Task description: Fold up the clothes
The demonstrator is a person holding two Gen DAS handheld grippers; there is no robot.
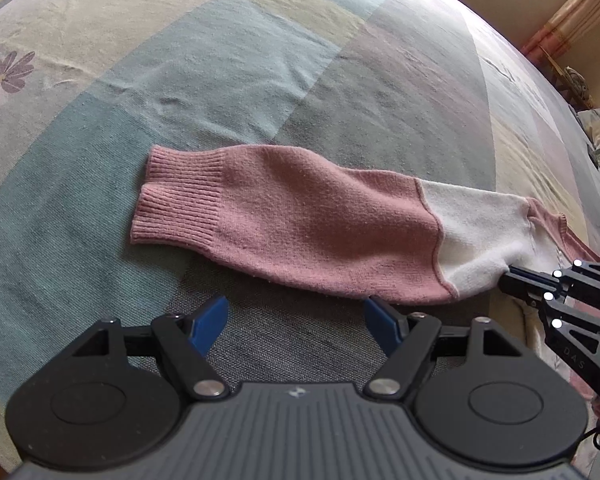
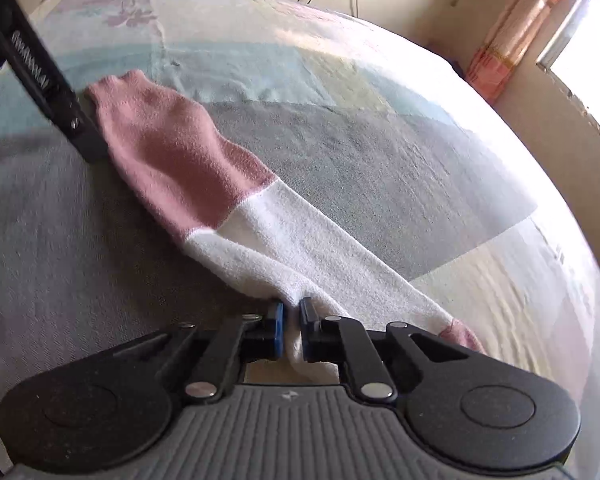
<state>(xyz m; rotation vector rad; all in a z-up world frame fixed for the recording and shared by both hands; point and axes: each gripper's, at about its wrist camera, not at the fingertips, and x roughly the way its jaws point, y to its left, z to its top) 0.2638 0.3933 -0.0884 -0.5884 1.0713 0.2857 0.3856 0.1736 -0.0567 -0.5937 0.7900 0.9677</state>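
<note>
- Knit sweater (image 1: 320,224) — fuzzy pink sleeves with ribbed cuffs, white body — lies long and narrow.
- Right gripper (image 2: 290,310) pinches the white part; left gripper (image 1: 296,316) gapes wide, empty.
- Patchwork bedspread (image 1: 220,80), curtained window (image 2: 580,60).

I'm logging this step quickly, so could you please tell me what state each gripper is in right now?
Left gripper: open, holding nothing.
Right gripper: shut on the white part of the sweater.

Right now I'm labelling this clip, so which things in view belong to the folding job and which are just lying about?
Job:
- pink and white knitted sweater
- right tongs, shut on its white part
- left tongs, open beside it

Lying about:
- patchwork bedspread
- striped pink curtain
</note>
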